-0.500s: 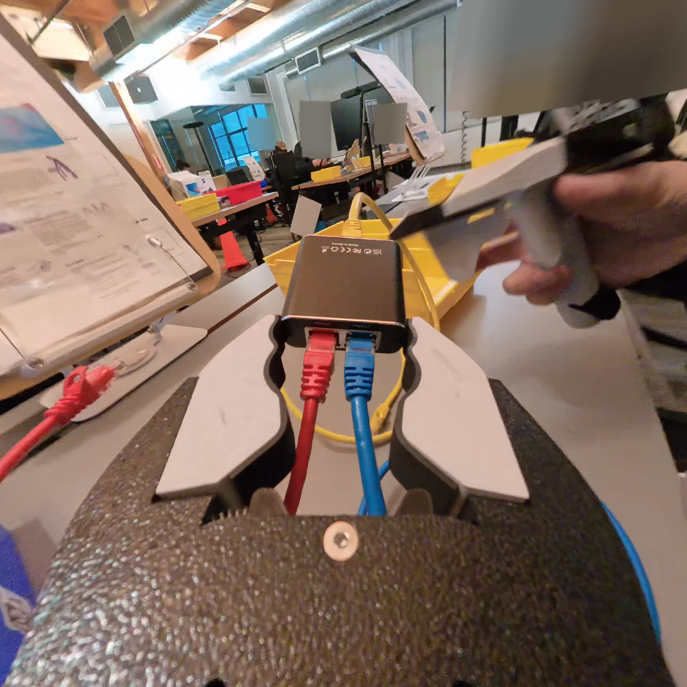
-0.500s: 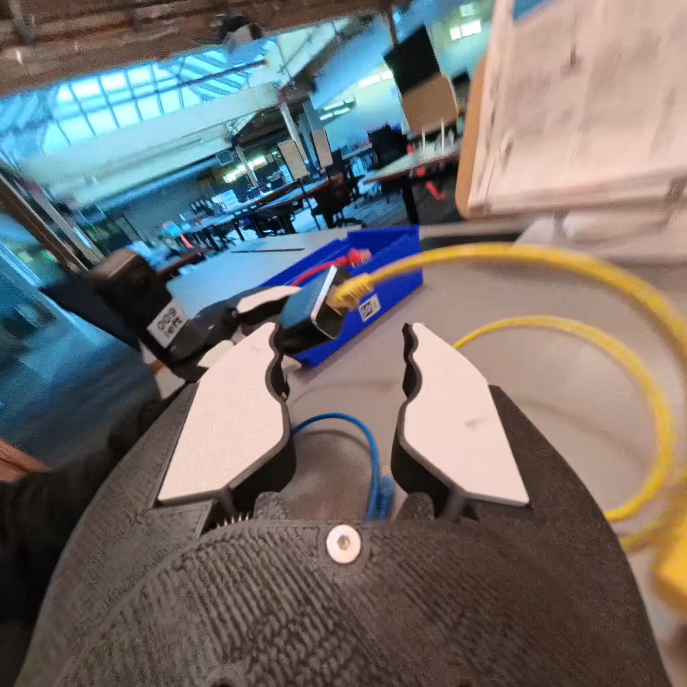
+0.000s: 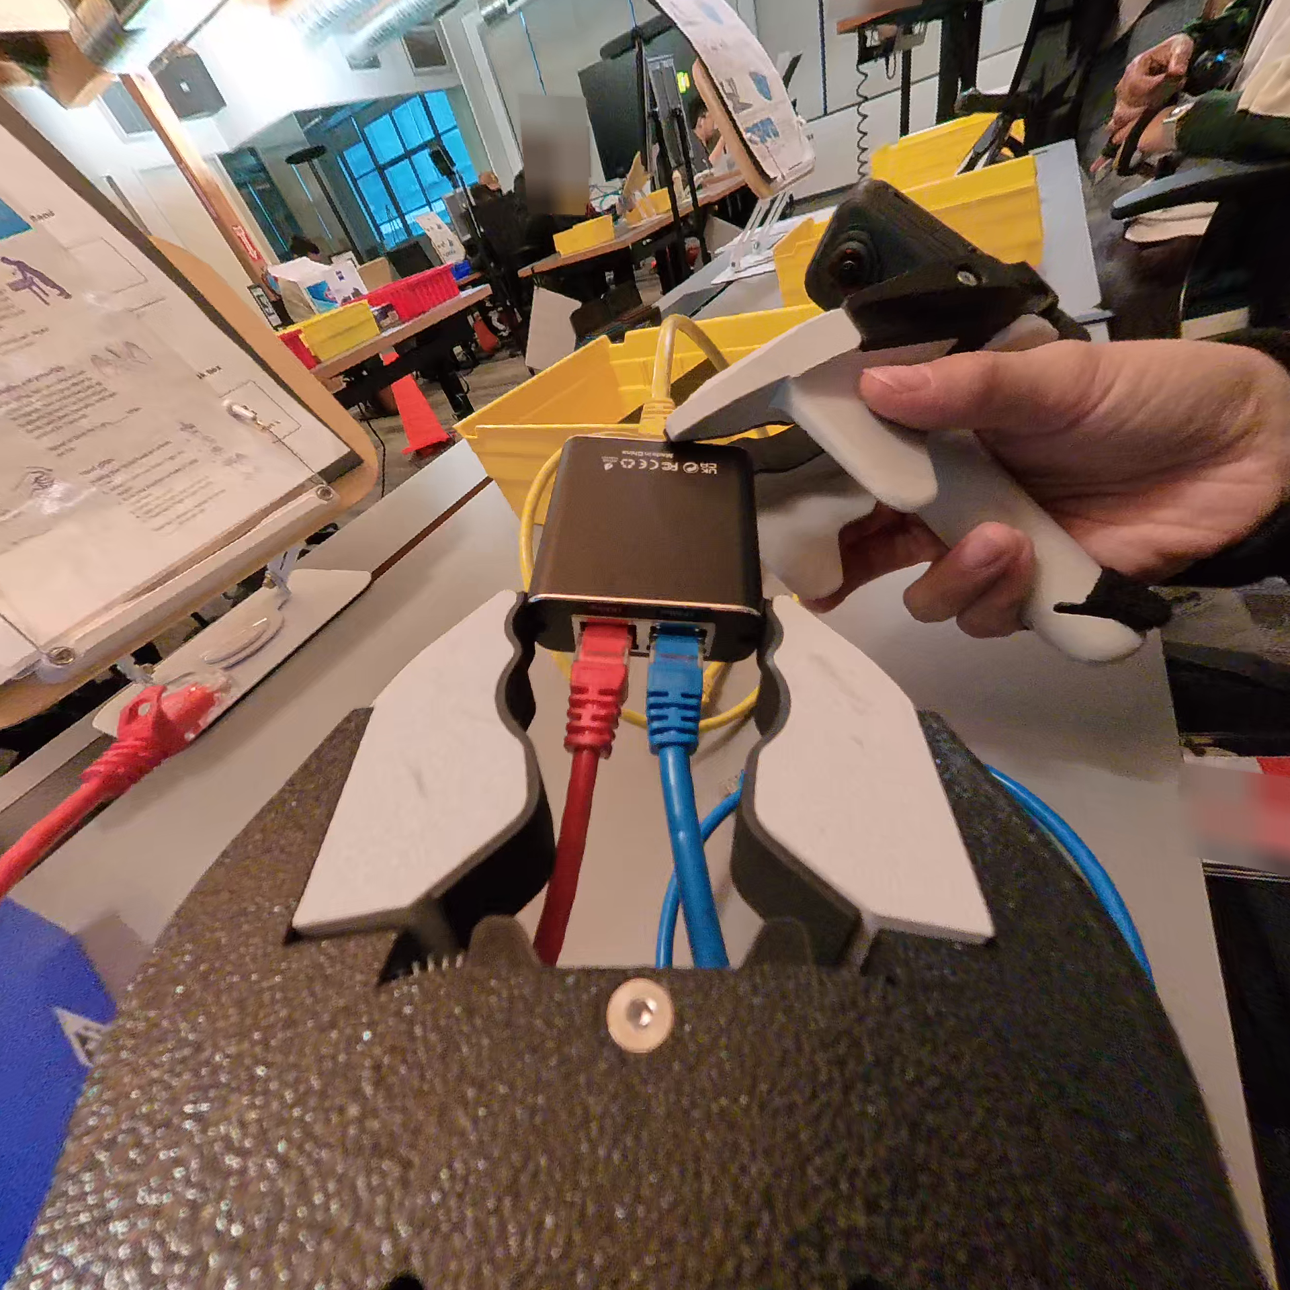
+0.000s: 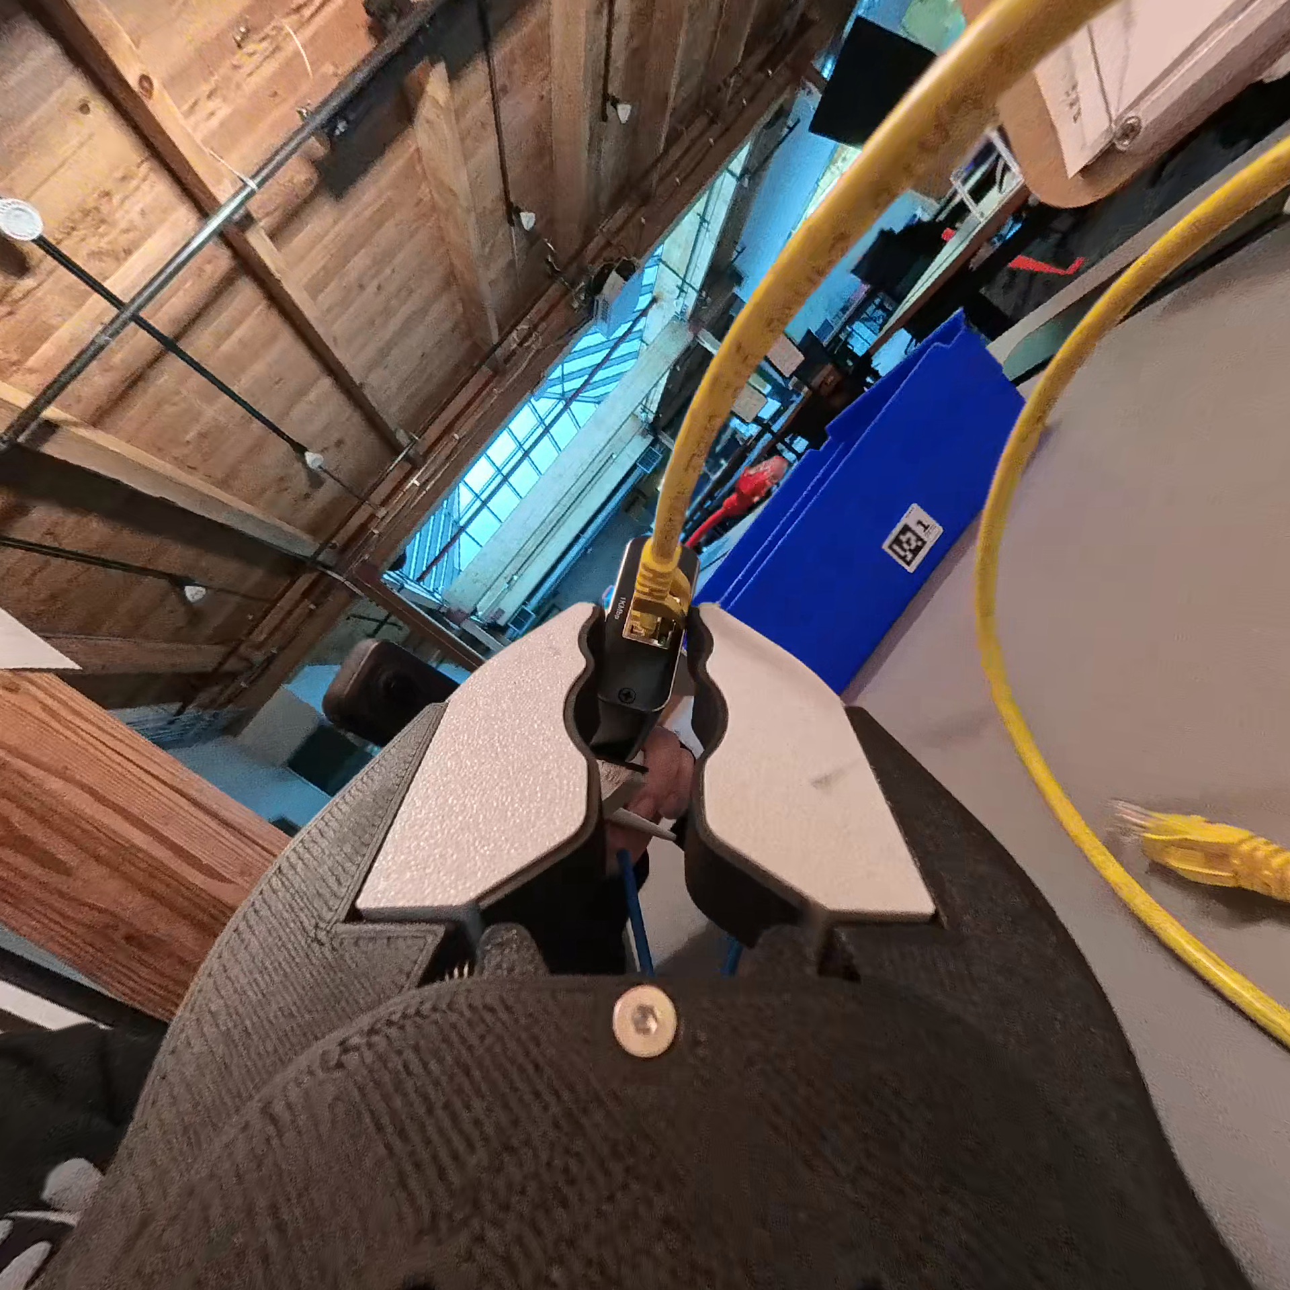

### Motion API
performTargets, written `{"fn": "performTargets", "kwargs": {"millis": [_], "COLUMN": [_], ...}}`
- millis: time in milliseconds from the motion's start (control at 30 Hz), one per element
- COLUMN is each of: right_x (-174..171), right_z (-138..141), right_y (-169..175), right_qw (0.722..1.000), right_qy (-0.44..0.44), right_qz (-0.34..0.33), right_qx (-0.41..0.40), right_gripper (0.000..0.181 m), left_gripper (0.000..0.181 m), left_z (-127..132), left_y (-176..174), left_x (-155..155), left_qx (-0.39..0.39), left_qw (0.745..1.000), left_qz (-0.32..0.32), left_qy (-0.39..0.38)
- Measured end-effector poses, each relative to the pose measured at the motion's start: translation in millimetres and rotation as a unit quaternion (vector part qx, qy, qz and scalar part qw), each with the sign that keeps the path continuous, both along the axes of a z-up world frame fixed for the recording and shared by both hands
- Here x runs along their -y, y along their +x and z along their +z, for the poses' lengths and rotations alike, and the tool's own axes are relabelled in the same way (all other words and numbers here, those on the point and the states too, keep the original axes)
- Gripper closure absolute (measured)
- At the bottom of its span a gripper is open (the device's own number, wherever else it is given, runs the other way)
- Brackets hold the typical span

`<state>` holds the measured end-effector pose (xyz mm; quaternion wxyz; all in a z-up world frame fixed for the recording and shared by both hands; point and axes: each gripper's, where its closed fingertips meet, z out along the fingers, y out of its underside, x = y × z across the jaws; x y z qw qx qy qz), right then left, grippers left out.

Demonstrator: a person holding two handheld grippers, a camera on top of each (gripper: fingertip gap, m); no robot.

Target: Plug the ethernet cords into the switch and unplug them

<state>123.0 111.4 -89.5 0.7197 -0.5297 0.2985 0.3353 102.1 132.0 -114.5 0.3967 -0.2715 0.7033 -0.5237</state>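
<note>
Left gripper (image 3: 642,621): we have its fingers pinching the sides of the black switch (image 3: 646,530), held up off the table so the ports face us.
Right gripper (image 4: 642,632): we bring it to the switch's far end, jaws narrowed around the body beside the yellow plug (image 4: 653,593); we cannot tell whether the pads press or merely bracket it.
Switch ports: red cord (image 3: 593,705) and blue cord (image 3: 673,705) sit plugged in side by side, the yellow cord (image 4: 782,279) in the opposite end.
Why held so: we judge the left steadies the switch, giving the right something firm to pull against.
Loose ends: a spare yellow connector (image 4: 1214,855) lies on the grey table (image 4: 1152,628); a red connector (image 3: 150,726) rests to the left.
Bins: blue bin (image 4: 858,544), yellow bin (image 3: 579,398).
</note>
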Motion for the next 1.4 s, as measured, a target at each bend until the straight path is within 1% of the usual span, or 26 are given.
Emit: {"fn": "performTargets", "kwargs": {"millis": [133, 233, 433, 633, 733, 767, 833, 933, 1133, 1267, 1400], "right_x": [-5.5, -6.9, -5.5, -3.5, -1.7, 0.3, 1.6, 3.5, 3.8, 4.0, 4.1], "right_z": [3.5, 3.4, 6.6, 7.1, 8.3, 10.1, 11.9, 12.9, 7.7, 4.3, -1.3], "right_y": [-0.3, -1.2, -2.8, -1.6, -0.1, 1.0, -0.1, 1.7, 4.9, 8.0, 9.2], "right_qw": [1.000, 1.000, 0.999, 0.999, 0.998, 0.996, 0.995, 0.996, 0.993, 0.992, 0.993], "right_qy": [0.023, 0.021, 0.022, 0.031, 0.053, 0.069, 0.085, 0.085, 0.101, 0.104, 0.105], "right_qz": [-0.001, -0.006, -0.014, -0.001, 0.009, 0.013, 0.016, -0.012, -0.019, -0.024, -0.024], "right_qx": [-0.019, -0.020, -0.019, -0.021, -0.041, -0.053, -0.051, -0.034, -0.060, -0.060, -0.047], "right_gripper": [0.160, 0.160, 0.161, 0.161, 0.162, 0.168, 0.168, 0.168, 0.168, 0.169, 0.171], "left_gripper": [0.120, 0.120, 0.120, 0.120, 0.120, 0.120, 0.120, 0.120, 0.120, 0.120, 0.120], "left_z": [3.7, 5.7, 10.6, 11.3, 13.6, 15.6, 15.8, 15.4, 11.4, 7.2, 0.9], "left_y": [-1.2, -2.7, -3.0, -0.7, -0.2, -1.0, -0.7, 1.2, 2.5, 5.5, 8.5], "left_x": [-5.6, -8.6, -9.5, -8.4, -5.6, -4.0, -3.2, -1.5, -0.3, 0.8, 0.3], "left_qx": [0.015, 0.031, 0.067, 0.094, 0.105, 0.111, 0.110, 0.106, 0.101, 0.093, 0.095], "left_qw": [0.999, 0.997, 0.990, 0.985, 0.985, 0.985, 0.986, 0.985, 0.987, 0.987, 0.985], "left_qz": [0.023, 0.041, 0.068, 0.076, 0.078, 0.074, 0.075, 0.086, 0.084, 0.094, 0.101], "left_qy": [0.025, 0.061, 0.106, 0.122, 0.115, 0.106, 0.099, 0.102, 0.093, 0.088, 0.101]}}
